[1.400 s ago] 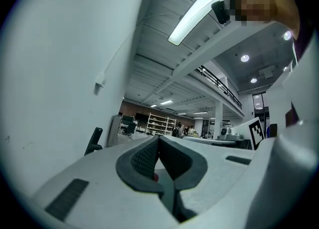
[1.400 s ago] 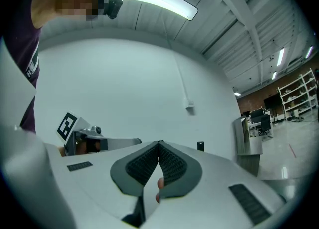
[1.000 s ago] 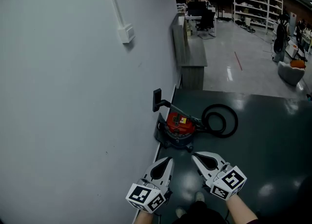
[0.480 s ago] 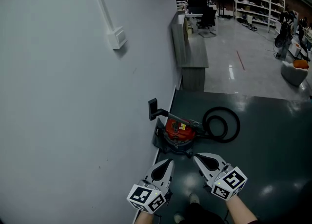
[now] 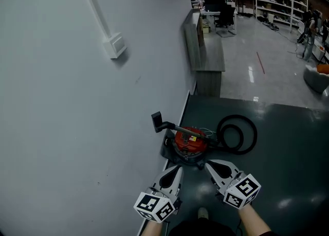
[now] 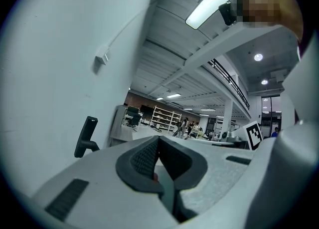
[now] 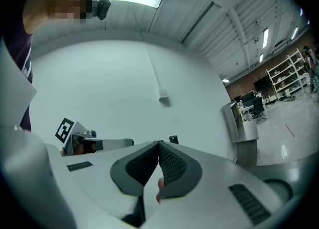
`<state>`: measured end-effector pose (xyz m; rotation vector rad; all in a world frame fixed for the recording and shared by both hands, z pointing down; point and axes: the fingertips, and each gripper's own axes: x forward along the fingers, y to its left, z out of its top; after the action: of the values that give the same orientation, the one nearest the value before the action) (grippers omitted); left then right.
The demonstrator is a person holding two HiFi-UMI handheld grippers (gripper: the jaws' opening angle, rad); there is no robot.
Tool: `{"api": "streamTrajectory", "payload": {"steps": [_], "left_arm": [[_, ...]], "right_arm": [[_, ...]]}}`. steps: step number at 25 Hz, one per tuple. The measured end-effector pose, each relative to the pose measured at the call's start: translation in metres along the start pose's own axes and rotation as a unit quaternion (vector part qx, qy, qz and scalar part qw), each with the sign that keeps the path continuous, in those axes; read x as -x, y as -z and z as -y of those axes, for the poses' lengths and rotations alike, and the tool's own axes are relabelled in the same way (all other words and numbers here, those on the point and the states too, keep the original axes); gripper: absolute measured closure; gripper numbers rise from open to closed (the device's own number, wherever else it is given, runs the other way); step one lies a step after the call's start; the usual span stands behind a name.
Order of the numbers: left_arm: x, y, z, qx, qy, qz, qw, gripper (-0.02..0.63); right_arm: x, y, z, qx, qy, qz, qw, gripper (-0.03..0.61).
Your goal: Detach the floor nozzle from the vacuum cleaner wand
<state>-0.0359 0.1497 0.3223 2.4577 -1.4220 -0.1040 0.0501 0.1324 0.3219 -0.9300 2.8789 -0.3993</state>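
At the floor (image 5: pixel 288 147) edge, the floor nozzle (image 5: pixel 157 121) looked attached to its wand (image 5: pixel 172 126). My left hand-held gripper (image 5: pixel 176 168) and right hand-held gripper (image 5: pixel 208 163) were closed, empty.

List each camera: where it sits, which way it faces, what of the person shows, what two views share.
Head view: on the person's head, facing steeply down at the red vacuum cleaner by the wall; forearms, left hand-held gripper and right hand-held gripper show.
Left gripper view: on the left hand-held gripper, along its shut jaws toward shelves; the person's head above.
Right gripper view: on the right hand-held gripper, along its shut jaws toward the wall; dark sleeve at left.
Shared: both gripper views show the wall box.
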Motion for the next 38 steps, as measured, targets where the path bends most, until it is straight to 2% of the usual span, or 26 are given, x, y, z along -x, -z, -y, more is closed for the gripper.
{"api": "streamTrajectory", "payload": {"steps": [14,23,38], "left_arm": [[-0.039,0.005,-0.028,-0.001,-0.010,-0.013,0.9999,0.611],[-0.078,0.014,-0.067,0.005,-0.016,-0.035,0.9993,0.611],[-0.132,0.008,-0.143,0.037,-0.017,-0.045,0.9982,0.611]], "right_arm": [[-0.023,0.010,0.038,-0.011,-0.003,-0.010,1.000,0.561],[-0.060,0.014,0.072,-0.018,0.005,-0.020,1.000,0.561],[-0.145,0.030,0.118,-0.038,0.017,-0.049,0.998,0.561]]}}
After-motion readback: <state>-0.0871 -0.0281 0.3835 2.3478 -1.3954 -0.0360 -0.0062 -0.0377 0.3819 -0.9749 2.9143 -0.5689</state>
